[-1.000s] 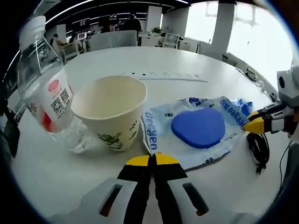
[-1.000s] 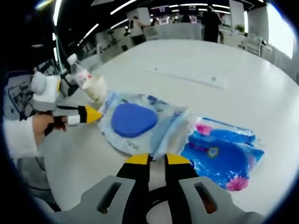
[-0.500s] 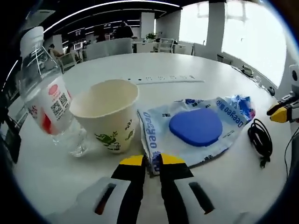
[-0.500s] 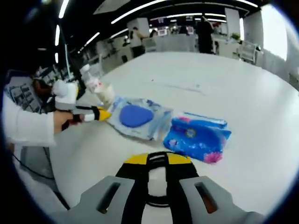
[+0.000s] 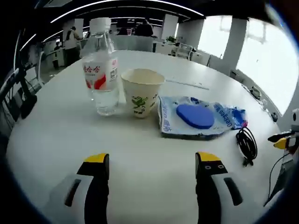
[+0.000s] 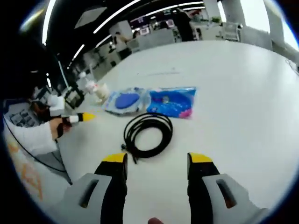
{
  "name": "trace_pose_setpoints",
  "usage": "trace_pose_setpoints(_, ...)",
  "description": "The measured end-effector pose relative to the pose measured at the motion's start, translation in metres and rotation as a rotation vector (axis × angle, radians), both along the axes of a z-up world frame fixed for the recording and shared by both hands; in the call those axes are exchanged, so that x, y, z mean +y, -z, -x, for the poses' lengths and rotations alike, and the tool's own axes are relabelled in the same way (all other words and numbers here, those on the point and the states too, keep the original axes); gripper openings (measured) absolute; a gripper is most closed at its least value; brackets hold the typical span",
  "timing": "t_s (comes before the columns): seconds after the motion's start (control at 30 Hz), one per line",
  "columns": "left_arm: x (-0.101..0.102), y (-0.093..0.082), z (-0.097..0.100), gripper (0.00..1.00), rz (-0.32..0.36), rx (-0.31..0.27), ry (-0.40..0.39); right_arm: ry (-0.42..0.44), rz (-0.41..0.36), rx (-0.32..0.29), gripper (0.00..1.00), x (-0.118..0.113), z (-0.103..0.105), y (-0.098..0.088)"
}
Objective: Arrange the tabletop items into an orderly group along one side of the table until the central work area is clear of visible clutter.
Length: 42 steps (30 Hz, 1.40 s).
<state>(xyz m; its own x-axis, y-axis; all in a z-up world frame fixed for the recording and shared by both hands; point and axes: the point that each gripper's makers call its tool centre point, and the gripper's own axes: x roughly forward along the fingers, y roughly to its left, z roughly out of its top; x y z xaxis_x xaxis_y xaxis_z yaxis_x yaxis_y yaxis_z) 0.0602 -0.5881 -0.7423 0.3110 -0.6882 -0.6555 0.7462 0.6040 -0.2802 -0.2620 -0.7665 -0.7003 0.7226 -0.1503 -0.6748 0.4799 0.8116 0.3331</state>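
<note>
Paper cup (image 5: 142, 98) stands open beside water bottle (image 5: 102, 70).

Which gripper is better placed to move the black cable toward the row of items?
Probably the right gripper: it is open, and the coiled black cable lies just ahead of its jaws. The left gripper faces the paper cup.

Left gripper view looks low across the white table (image 5: 56, 140), near the bottle (image 5: 101, 70), cup (image 5: 141, 91) and wipes pack (image 5: 198, 116). Right gripper view sits higher, angled down over the cable (image 6: 147, 133). Both share the wipes pack (image 6: 125, 101) and cable (image 5: 246, 144).
</note>
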Motion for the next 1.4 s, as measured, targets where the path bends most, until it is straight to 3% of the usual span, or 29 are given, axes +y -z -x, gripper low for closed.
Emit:
trace_pose_setpoints(0.13, 0.026, -0.016, -0.006, 1.0, 0.035, -0.026, -0.038, 0.035, -0.03, -0.027, 0.63, 0.006, 0.012, -0.005)
trace_pose_setpoints(0.23, 0.043, -0.026, -0.007, 1.0, 0.026, -0.051, -0.017, 0.029, -0.017, -0.044, 0.63, 0.012, 0.019, -0.007)
trace_pose_setpoints(0.37, 0.06, -0.037, -0.004, 1.0, -0.011, -0.106, 0.066, 0.015, -0.044, -0.036, 0.63, 0.025, 0.03, 0.0)
trace_pose_setpoints(0.43, 0.069, -0.038, -0.005, 1.0, -0.06, -0.135, 0.08, 0.014, -0.065, -0.035, 0.63, 0.032, 0.036, 0.005)
trace_pose_setpoints(0.57, 0.071, -0.044, 0.004, 1.0, -0.043, -0.119, 0.105, 0.0, -0.082, -0.013, 0.66, 0.044, 0.047, 0.01)
trace_pose_setpoints(0.9, 0.074, -0.042, 0.02, 1.0, -0.072, -0.113, 0.148, 0.042, -0.09, -0.037, 0.67, 0.051, 0.064, 0.004)
trace_pose_setpoints(1.0, 0.076, -0.044, 0.024, 1.0, -0.098, -0.131, 0.175, 0.045, -0.083, -0.034, 0.67, 0.051, 0.066, 0.003)
trace_pose_setpoints(1.4, 0.083, -0.048, 0.028, 1.0, -0.091, -0.12, 0.172, 0.045, -0.077, -0.04, 0.66, 0.049, 0.067, 0.002)
